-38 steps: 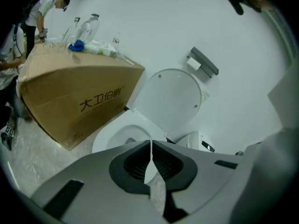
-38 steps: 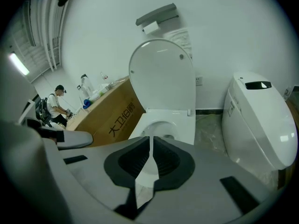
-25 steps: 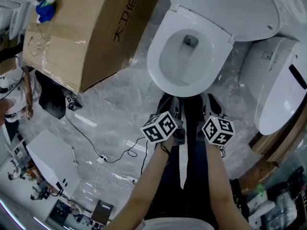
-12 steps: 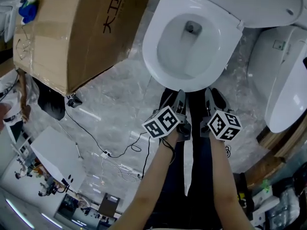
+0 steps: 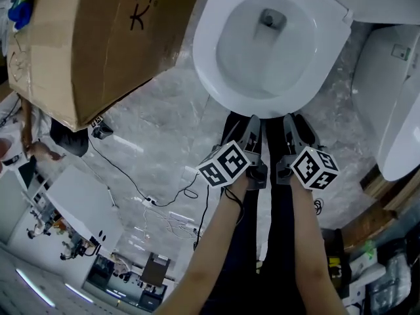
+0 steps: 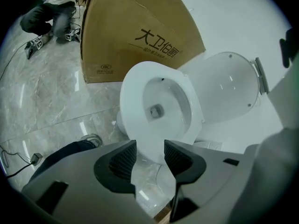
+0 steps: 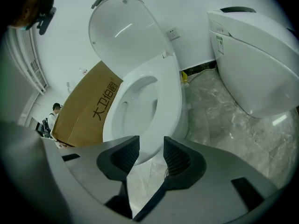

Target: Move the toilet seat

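Toilet seat [image 5: 209, 64]: down on the bowl, a white ring straight in front of the person. It fills more of the top of the head view than a second ago.
Seat's front edge: nearer both pairs of tongs than before, and nothing presses on it.
Lid [image 6: 229, 90]: raised, standing behind the bowl, as it was.
Left gripper [image 5: 251, 128]: its jaws were together a second ago and have just been opening. They now stand well apart and hold nothing. In the left gripper view [image 6: 150, 148] the seat's front edge shows beyond the gap, clear of the pads.
Right gripper [image 5: 293, 126]: its jaws have likewise just been opening from shut and are now parted, a little less widely, and empty. In the right gripper view [image 7: 152, 146] the seat shows past the gap, untouched.
Both grippers: side by side, pointing at the bowl's front and closer to it than in the earlier frames.
Cardboard box [image 5: 98, 38]: on the floor to the left of the bowl, slid toward the upper left of the head view.
Second toilet [image 5: 394, 110]: at the right, now cut off more by the frame's edge.
Floor [image 5: 164, 136]: grey marble, with a thin cable [image 5: 125, 176] lying across it.
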Action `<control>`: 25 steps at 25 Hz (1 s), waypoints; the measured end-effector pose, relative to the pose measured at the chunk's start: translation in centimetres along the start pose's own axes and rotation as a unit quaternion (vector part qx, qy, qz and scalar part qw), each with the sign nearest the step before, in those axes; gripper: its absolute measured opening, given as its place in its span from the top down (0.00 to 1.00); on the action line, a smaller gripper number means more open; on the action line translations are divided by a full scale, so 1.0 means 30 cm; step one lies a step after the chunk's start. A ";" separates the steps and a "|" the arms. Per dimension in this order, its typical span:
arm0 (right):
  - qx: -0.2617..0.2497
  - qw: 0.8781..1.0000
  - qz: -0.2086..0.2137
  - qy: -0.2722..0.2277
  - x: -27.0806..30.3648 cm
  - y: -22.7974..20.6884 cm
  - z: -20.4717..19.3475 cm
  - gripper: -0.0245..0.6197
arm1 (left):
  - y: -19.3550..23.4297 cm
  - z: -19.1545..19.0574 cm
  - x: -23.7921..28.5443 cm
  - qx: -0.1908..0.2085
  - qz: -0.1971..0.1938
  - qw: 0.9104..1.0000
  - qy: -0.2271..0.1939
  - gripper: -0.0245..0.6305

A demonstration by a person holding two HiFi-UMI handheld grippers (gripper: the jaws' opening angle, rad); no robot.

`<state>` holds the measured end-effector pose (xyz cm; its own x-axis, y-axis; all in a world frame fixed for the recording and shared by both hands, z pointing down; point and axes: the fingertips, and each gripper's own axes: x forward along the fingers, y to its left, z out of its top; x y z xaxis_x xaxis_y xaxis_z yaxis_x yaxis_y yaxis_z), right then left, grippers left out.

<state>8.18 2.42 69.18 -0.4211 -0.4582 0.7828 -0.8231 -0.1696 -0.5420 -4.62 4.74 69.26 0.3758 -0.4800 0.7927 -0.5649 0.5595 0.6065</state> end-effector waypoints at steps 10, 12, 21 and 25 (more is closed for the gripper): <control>0.027 1.000 0.005 0.012 0.052 -0.017 -0.056 0.66 | 0.049 0.003 0.048 -0.020 -0.008 1.000 0.003 0.65; 0.043 0.999 0.007 0.013 0.064 -0.022 -0.061 0.64 | 0.052 0.006 0.057 -0.019 -0.008 1.000 0.005 0.64; 0.063 0.998 0.010 0.020 0.094 -0.033 -0.074 0.62 | 0.053 -0.018 0.093 -0.017 -0.018 1.000 0.014 0.60; 0.073 0.997 0.014 0.019 0.102 -0.032 -0.073 0.62 | 0.051 -0.017 0.108 -0.024 -0.018 0.999 0.013 0.60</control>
<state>6.86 3.09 72.76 -0.4600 -0.4319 0.7758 -0.7475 -0.2832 -0.6009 -3.88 4.39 72.79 0.4146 -0.4829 0.7713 -0.5156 0.5738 0.6363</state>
